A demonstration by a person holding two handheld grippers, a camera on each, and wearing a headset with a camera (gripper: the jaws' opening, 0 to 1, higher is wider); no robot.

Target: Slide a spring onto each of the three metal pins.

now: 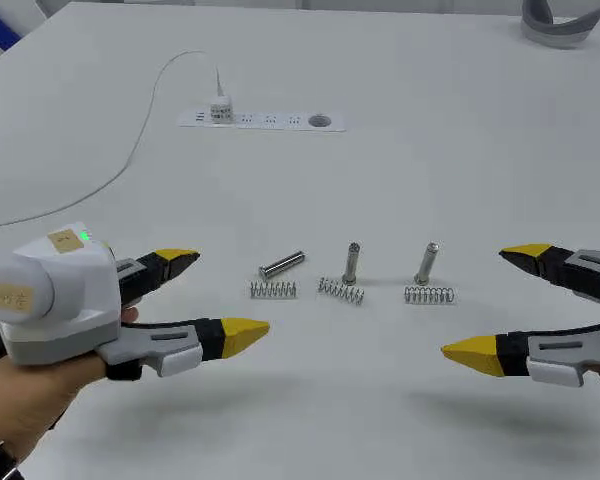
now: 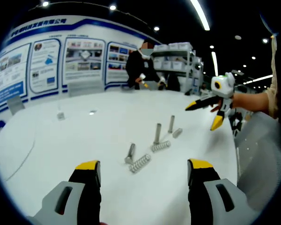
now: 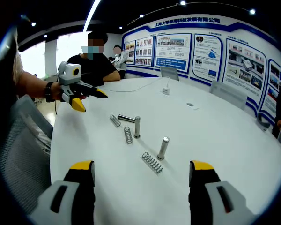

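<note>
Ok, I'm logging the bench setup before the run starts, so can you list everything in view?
pins: three, silver, row mid-table; left one lying down, other two upright
springs: three, silver, one lying just in front of each pin
power strip: one, white, far side of table
plug: one, white, in the power strip
cable: one, white, curving from plug off to the left
grey object: one, far right corner; cannot tell what
table: one, white
posters: several, blue-white, back wall
people: two, beyond the table
left gripper: one, grey, yellow-tipped fingers open, left of pins, in a hand
right gripper: one, same colours, open, right of pins
</note>
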